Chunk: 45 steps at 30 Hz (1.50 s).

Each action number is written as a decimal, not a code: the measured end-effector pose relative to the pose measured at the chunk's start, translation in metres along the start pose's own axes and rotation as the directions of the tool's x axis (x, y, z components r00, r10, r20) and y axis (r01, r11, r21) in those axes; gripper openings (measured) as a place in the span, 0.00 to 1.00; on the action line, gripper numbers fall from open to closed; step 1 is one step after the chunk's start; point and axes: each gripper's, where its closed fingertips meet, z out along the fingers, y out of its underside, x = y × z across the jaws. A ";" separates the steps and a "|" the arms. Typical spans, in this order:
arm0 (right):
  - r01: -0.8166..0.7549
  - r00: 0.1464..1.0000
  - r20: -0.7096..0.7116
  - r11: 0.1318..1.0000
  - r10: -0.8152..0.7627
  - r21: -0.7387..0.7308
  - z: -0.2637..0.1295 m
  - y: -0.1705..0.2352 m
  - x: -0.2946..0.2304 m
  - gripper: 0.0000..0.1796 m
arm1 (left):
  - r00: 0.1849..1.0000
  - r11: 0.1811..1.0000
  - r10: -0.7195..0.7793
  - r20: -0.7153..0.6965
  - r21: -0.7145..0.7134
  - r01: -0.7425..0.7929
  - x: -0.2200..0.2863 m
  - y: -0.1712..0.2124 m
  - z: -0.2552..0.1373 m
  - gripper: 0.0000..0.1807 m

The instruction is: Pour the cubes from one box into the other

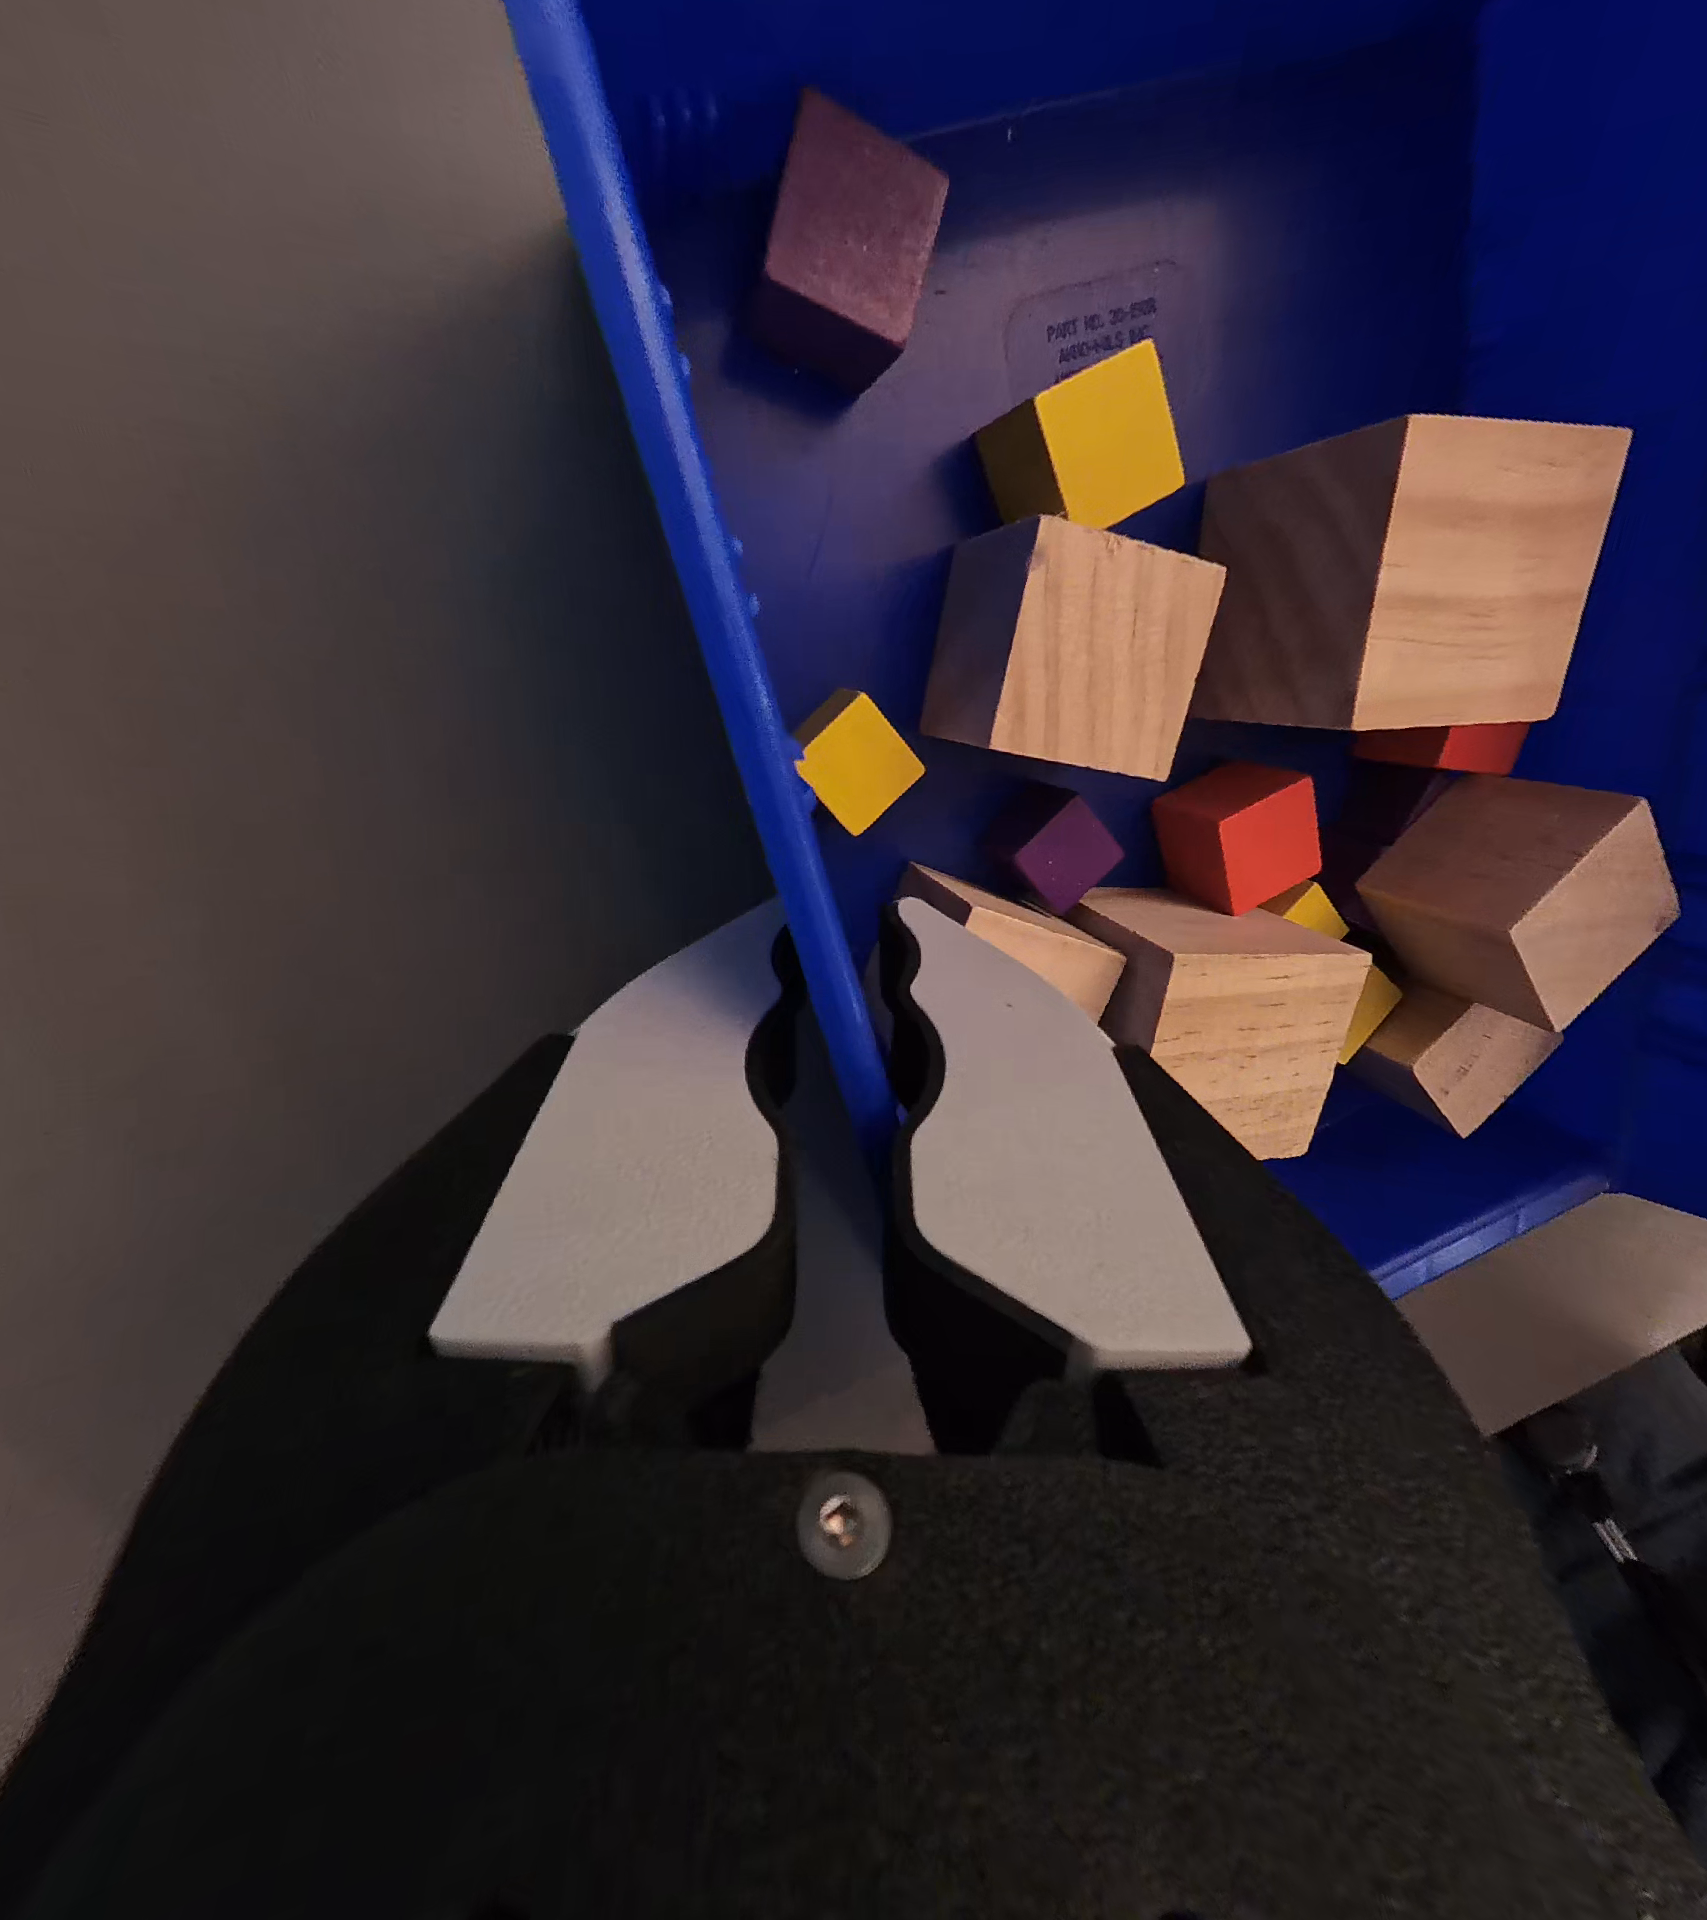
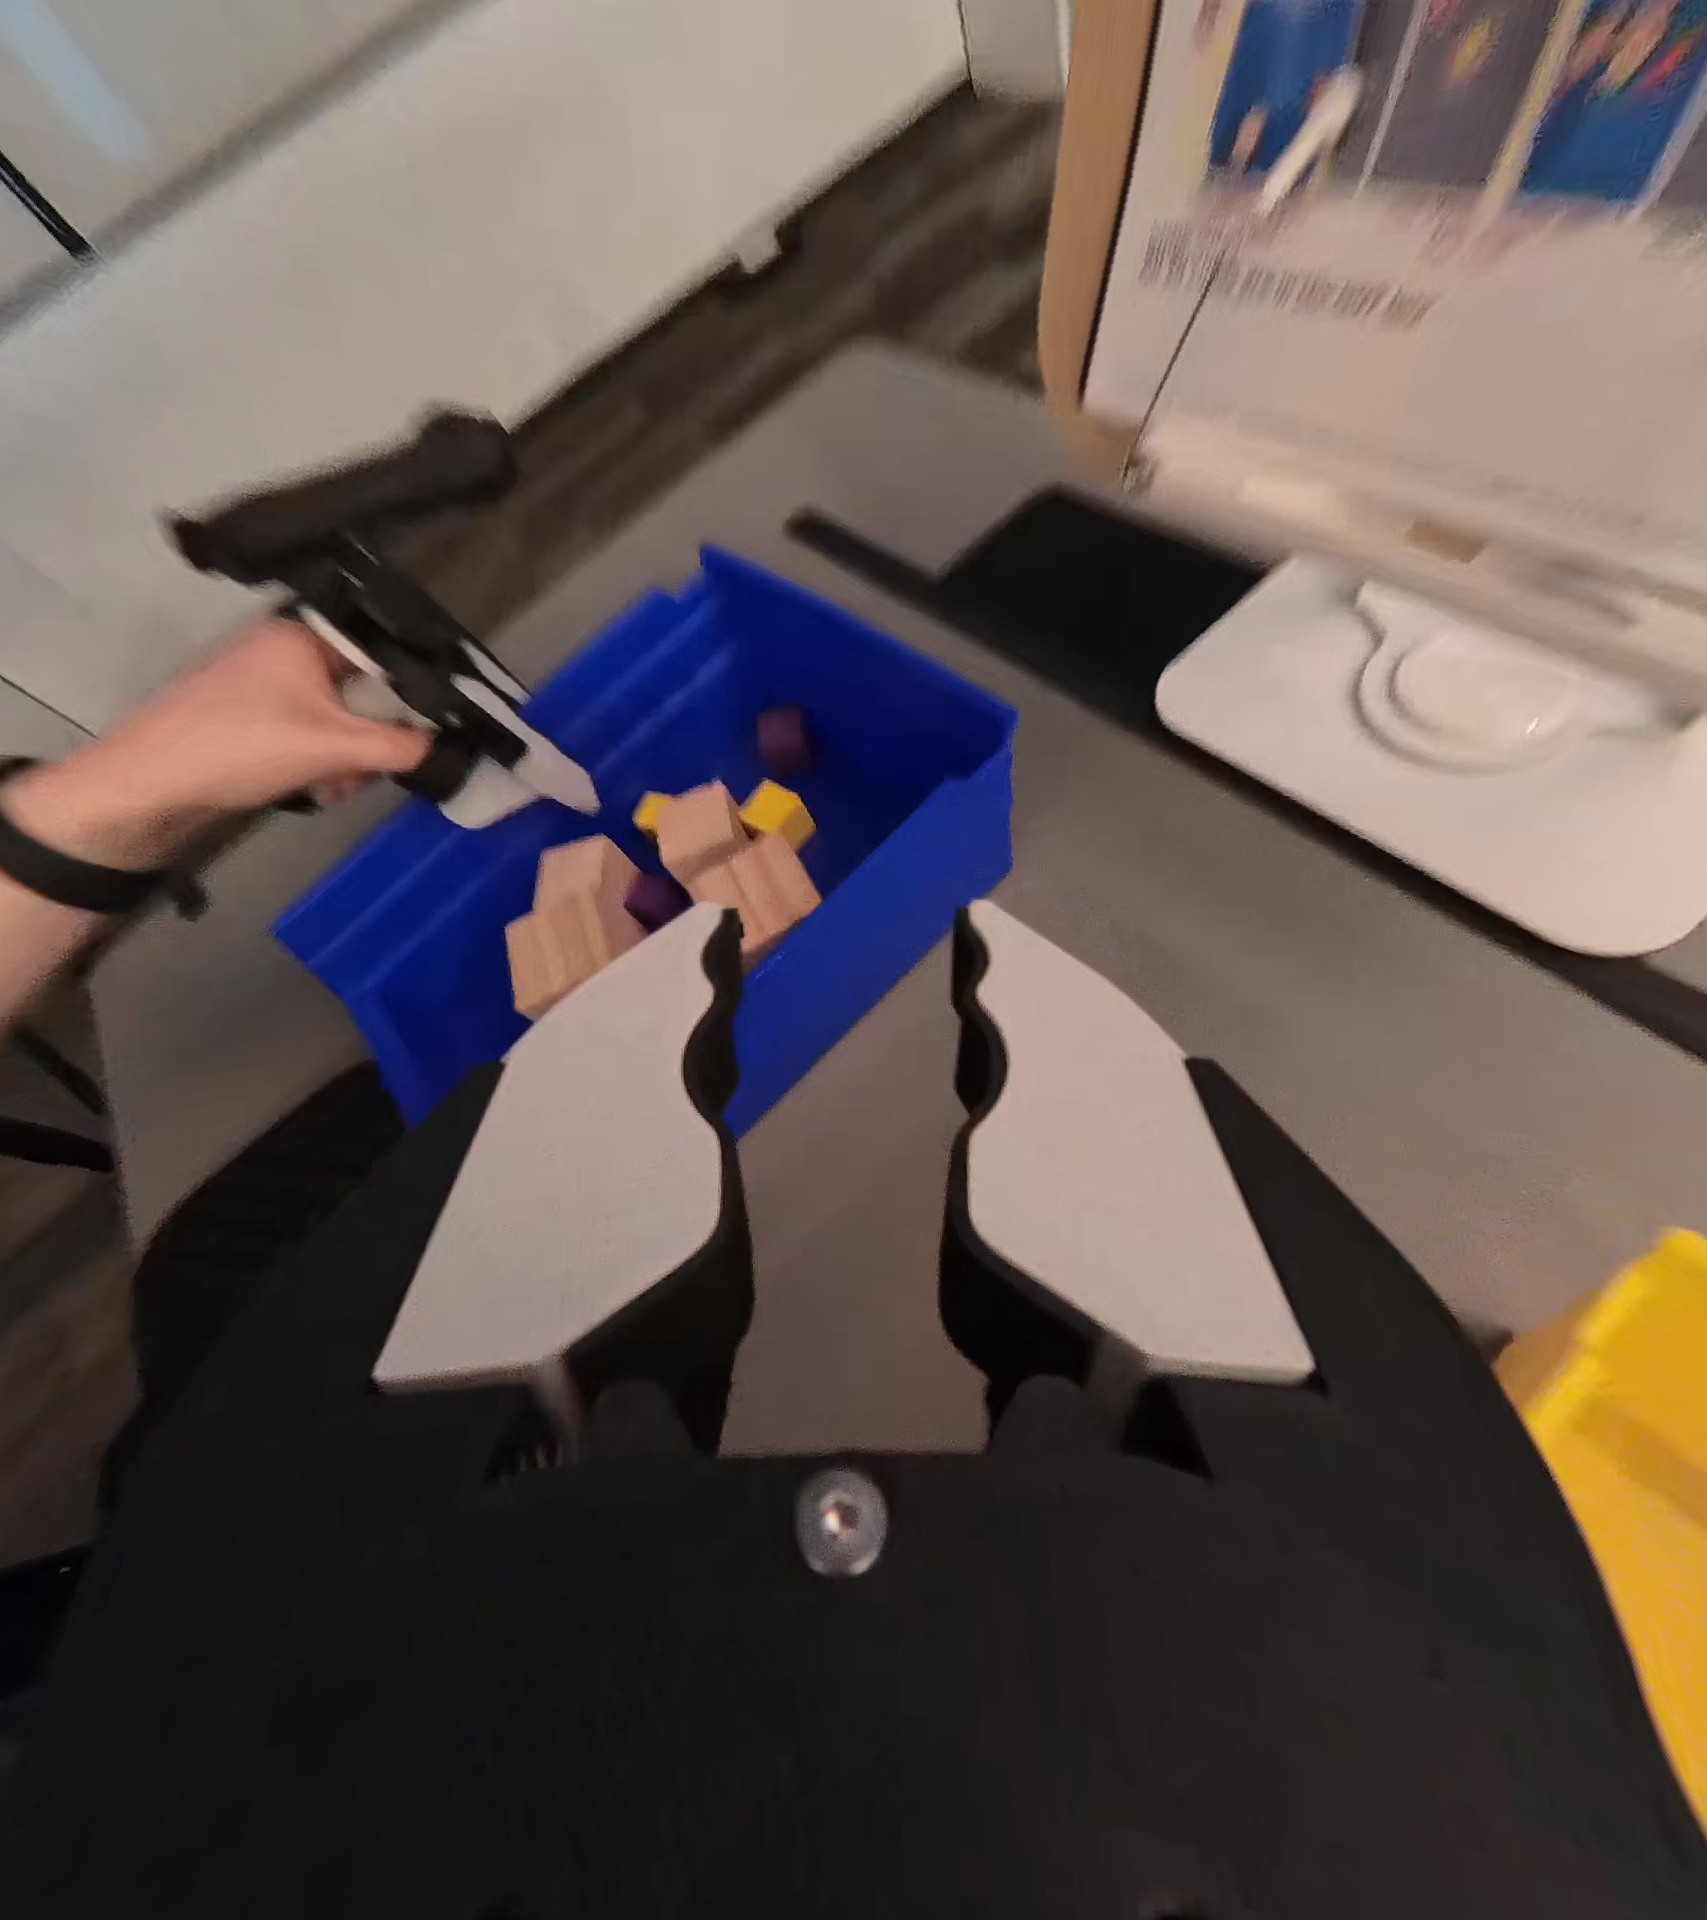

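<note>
The blue box [image 1: 1348, 260] holds several cubes: plain wooden ones [image 1: 1431, 582], yellow [image 1: 1098, 436], purple [image 1: 849, 239] and red [image 1: 1244, 842], bunched toward its near end. My left gripper [image 1: 844, 935] is shut on the box's side wall, one finger inside and one outside. In the right wrist view the blue box [image 2: 880, 914] stands on the grey table [image 2: 1244, 1039], with the left gripper [image 2: 558, 790] and a hand [image 2: 236, 748] at its left wall. My right gripper [image 2: 849, 925] is open and empty, above the box's near corner. The yellow box [image 2: 1680, 1455] is at the lower right.
A white stand base [image 2: 1451, 810] lies right of the blue box, with a cardboard box with printed pictures [image 2: 1451, 208] behind it and a black mat [image 2: 1088, 582] beside it. The table edge and floor are to the left.
</note>
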 end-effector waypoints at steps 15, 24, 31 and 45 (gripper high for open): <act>-0.384 0.917 -0.326 0.722 0.228 -0.576 0.136 0.116 -0.017 0.28 | 0.999 0.997 0.002 0.039 -0.077 0.001 -0.002 0.004 0.001 0.06; -0.449 0.876 -0.461 0.581 0.140 -0.678 0.142 0.138 -0.013 0.06 | 0.995 0.993 0.018 0.101 -0.122 -0.005 -0.004 0.005 0.003 0.04; -0.436 0.888 -0.434 0.581 0.153 -0.687 0.144 0.136 -0.008 0.04 | 0.992 0.987 -0.033 0.126 -0.154 0.052 -0.001 0.006 0.002 0.04; -0.448 0.890 -0.373 0.656 0.262 -0.608 0.094 0.098 0.024 0.04 | 0.942 0.986 0.102 0.320 -0.159 -0.053 0.063 -0.043 -0.046 0.05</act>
